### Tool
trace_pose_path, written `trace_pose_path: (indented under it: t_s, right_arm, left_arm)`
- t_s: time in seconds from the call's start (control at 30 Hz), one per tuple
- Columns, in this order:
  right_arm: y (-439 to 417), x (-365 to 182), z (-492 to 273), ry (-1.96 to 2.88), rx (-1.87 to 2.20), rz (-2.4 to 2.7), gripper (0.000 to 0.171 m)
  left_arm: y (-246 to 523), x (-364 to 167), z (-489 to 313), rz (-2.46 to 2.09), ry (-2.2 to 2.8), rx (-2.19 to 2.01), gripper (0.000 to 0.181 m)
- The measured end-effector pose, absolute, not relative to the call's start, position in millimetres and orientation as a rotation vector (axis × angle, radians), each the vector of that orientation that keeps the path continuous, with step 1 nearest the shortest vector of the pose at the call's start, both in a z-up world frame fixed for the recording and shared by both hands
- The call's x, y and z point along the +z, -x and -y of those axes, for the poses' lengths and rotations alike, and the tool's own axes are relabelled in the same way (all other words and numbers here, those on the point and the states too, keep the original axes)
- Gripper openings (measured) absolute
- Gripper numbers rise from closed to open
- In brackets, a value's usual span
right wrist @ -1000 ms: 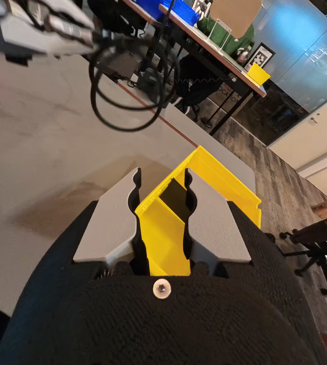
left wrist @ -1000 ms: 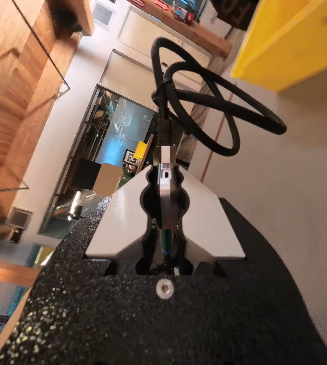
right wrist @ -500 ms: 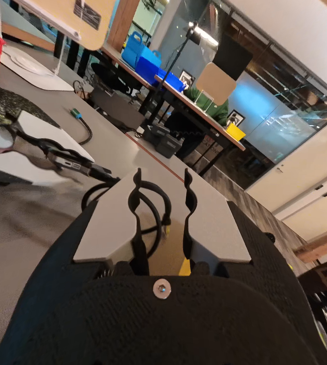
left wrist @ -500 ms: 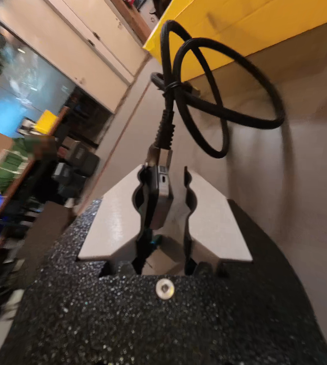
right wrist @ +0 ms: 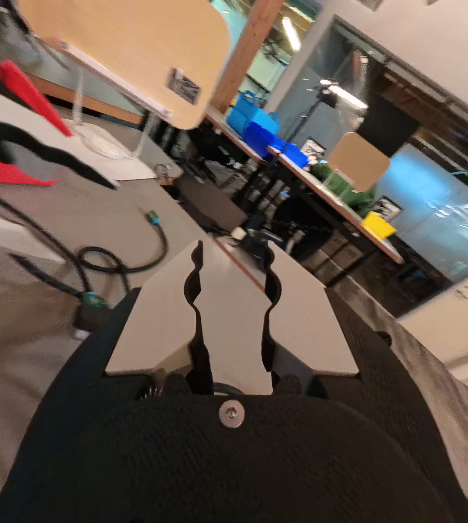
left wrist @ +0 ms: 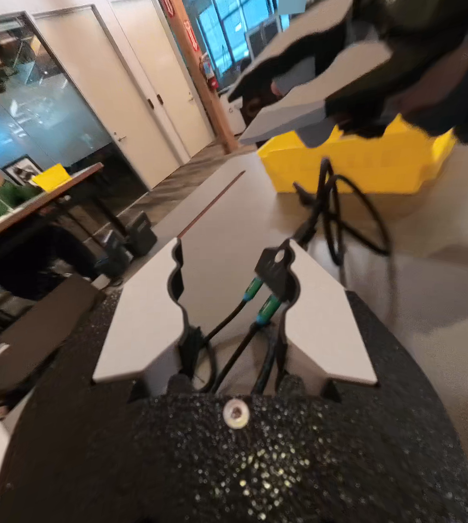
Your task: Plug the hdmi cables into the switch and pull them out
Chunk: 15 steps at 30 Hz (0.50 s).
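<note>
Grey matte tabletop (left wrist: 227,215) carries the work, with an office of glass partitions behind. Left gripper (left wrist: 234,249): fingers spread wide, pinching nothing; the small dark switch box (left wrist: 273,267) lies against the inner face of its right-hand finger, two green-collared HDMI plugs (left wrist: 266,307) seated in it. A coiled black cable (left wrist: 351,215) stands just beyond, near the yellow plastic bin (left wrist: 354,167). Right gripper (right wrist: 232,252): fingers spread, empty. To its left, the switch box and one green plug show; a second green-ended cable (right wrist: 153,218) lies loose farther off.
</note>
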State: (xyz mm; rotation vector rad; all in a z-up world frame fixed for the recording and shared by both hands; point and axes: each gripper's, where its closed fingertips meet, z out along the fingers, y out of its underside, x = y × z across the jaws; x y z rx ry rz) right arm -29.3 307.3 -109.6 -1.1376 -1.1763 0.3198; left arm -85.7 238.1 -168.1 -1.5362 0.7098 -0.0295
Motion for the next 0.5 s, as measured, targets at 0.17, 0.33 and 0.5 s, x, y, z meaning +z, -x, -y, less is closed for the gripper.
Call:
trace_pose_path:
  t_s: [0.17, 0.33, 0.5]
  right_arm:
    - [57.4, -187.5, -249.3, 1.056, 0.225, 1.599, 0.060]
    - [62.6, -246.0, -241.7, 0.871, -0.048, 1.632, 0.068]
    - [66.5, -248.2, -259.2, 0.705, -0.282, 1.475, 0.057]
  left_arm:
    - [93.2, -221.0, -239.7, -0.919, 1.532, 0.220, 0.077]
    - [95.6, -237.4, -242.6, -1.120, 1.235, 0.696, 0.051]
    - [87.6, -257.7, -242.2, -1.174, 1.264, 0.694, 0.037]
